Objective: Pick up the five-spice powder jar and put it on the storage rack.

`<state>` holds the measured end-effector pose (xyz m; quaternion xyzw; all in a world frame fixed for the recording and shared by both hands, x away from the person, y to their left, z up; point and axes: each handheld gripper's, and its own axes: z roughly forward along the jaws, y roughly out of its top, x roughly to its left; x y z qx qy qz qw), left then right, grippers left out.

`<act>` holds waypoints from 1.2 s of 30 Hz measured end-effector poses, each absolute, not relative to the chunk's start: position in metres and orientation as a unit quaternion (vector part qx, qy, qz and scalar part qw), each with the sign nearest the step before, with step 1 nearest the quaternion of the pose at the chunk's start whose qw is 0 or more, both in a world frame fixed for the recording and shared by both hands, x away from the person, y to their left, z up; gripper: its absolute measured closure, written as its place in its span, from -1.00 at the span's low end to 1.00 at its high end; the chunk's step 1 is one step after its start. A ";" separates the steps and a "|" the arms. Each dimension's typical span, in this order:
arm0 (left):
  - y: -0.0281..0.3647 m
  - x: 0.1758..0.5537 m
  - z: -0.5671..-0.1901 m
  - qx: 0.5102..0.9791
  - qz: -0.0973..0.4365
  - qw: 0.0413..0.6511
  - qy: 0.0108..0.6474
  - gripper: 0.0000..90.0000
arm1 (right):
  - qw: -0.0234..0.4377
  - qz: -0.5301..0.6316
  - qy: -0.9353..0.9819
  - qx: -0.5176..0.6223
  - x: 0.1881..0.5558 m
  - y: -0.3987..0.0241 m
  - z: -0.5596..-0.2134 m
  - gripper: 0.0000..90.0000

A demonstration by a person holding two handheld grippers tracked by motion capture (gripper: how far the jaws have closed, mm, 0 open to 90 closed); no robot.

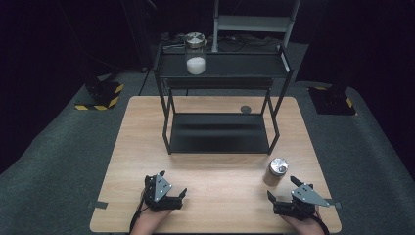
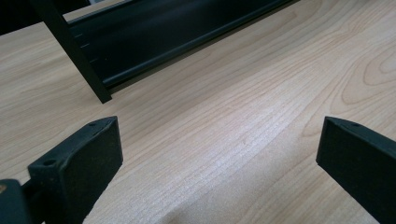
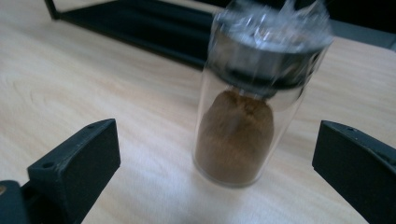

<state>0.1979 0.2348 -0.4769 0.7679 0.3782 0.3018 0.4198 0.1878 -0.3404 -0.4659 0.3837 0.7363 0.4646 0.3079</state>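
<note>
The clear glass jar of brown powder with a metal lid (image 1: 276, 171) stands upright on the pale wooden worktop (image 1: 215, 171), just ahead of the right tongs (image 1: 283, 195), whose jaws gape wide and empty around its line. The left tongs (image 1: 172, 185), equally open and empty, lie well apart, so the right hand is nearer.

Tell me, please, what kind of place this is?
Probably a recording studio or lab rather than a kitchen: a wooden table with a black shelf rack stands among dark curtains, and hazard-striped stand bases sit on grey carpet.
</note>
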 end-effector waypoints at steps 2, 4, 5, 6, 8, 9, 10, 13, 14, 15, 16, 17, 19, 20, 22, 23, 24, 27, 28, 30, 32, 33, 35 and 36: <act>0.236 0.198 -0.477 0.768 0.301 0.421 0.378 -0.99 | 0.309 0.473 0.730 0.385 0.189 -0.341 -0.465 -1.00; 0.236 0.198 -0.477 0.769 0.300 0.421 0.377 -0.99 | 0.314 0.474 0.726 0.387 0.191 -0.340 -0.462 -1.00; 0.235 0.198 -0.477 0.769 0.301 0.420 0.376 -0.99 | 0.318 0.475 0.723 0.389 0.191 -0.339 -0.462 -1.00; 0.235 0.198 -0.477 0.770 0.302 0.419 0.374 -0.99 | 0.320 0.479 0.716 0.393 0.192 -0.339 -0.462 -1.00; 0.234 0.198 -0.477 0.772 0.303 0.418 0.370 -0.99 | 0.316 0.488 0.708 0.400 0.194 -0.340 -0.461 -1.00; 0.234 0.198 -0.477 0.773 0.303 0.417 0.370 -0.99 | 0.319 0.489 0.705 0.402 0.195 -0.340 -0.461 -1.00; 0.234 0.198 -0.477 0.773 0.304 0.417 0.369 -0.99 | 0.319 0.489 0.704 0.404 0.196 -0.339 -0.460 -1.00; 0.234 0.198 -0.477 0.772 0.303 0.418 0.370 -0.99 | 0.318 0.492 0.700 0.408 0.198 -0.338 -0.460 -1.00; 0.235 0.198 -0.477 0.772 0.301 0.420 0.371 -0.99 | 0.318 0.493 0.698 0.410 0.200 -0.337 -0.460 -1.00; 0.236 0.198 -0.477 0.771 0.301 0.420 0.372 -0.99 | 0.318 0.494 0.698 0.410 0.201 -0.336 -0.460 -1.00; 0.236 0.198 -0.477 0.770 0.300 0.421 0.373 -0.99 | 0.318 0.494 0.697 0.411 0.202 -0.335 -0.460 -1.00; 0.236 0.199 -0.477 0.770 0.300 0.422 0.373 -0.99 | 0.318 0.494 0.697 0.412 0.203 -0.335 -0.461 -1.00; 0.236 0.199 -0.477 0.771 0.300 0.421 0.372 -0.99 | 0.326 0.489 0.696 0.414 0.204 -0.331 -0.461 -1.00; 0.236 0.199 -0.477 0.771 0.300 0.421 0.372 -0.99 | 0.330 0.488 0.694 0.415 0.205 -0.329 -0.461 -1.00; 0.236 0.198 -0.477 0.772 0.302 0.422 0.368 -0.99 | 0.330 0.489 0.690 0.419 0.207 -0.328 -0.462 -1.00; 0.235 0.197 -0.478 0.772 0.303 0.422 0.367 -0.99 | 0.330 0.490 0.687 0.424 0.208 -0.326 -0.462 -1.00; 0.235 0.197 -0.478 0.772 0.306 0.423 0.364 -0.99 | 0.330 0.490 0.684 0.428 0.209 -0.325 -0.463 -1.00; 0.234 0.196 -0.479 0.774 0.309 0.421 0.357 -0.99 | 0.327 0.494 0.682 0.429 0.212 -0.326 -0.464 -1.00; 0.234 0.196 -0.478 0.775 0.310 0.419 0.357 -0.99 | 0.328 0.494 0.681 0.428 0.213 -0.326 -0.464 -1.00; 0.234 0.196 -0.478 0.775 0.309 0.420 0.357 -0.99 | 0.332 0.493 0.675 0.436 0.214 -0.324 -0.464 -1.00; 0.234 0.196 -0.479 0.773 0.309 0.422 0.359 -0.99 | 0.332 0.495 0.671 0.441 0.215 -0.324 -0.465 -1.00; 0.235 0.195 -0.479 0.773 0.309 0.423 0.358 -0.99 | 0.332 0.496 0.669 0.442 0.216 -0.324 -0.465 -1.00; 0.235 0.195 -0.479 0.772 0.311 0.424 0.358 -0.99 | 0.329 0.503 0.667 0.441 0.217 -0.327 -0.468 -0.97; 0.235 0.195 -0.480 0.772 0.311 0.424 0.357 -0.99 | 0.328 0.506 0.665 0.442 0.218 -0.327 -0.470 -0.95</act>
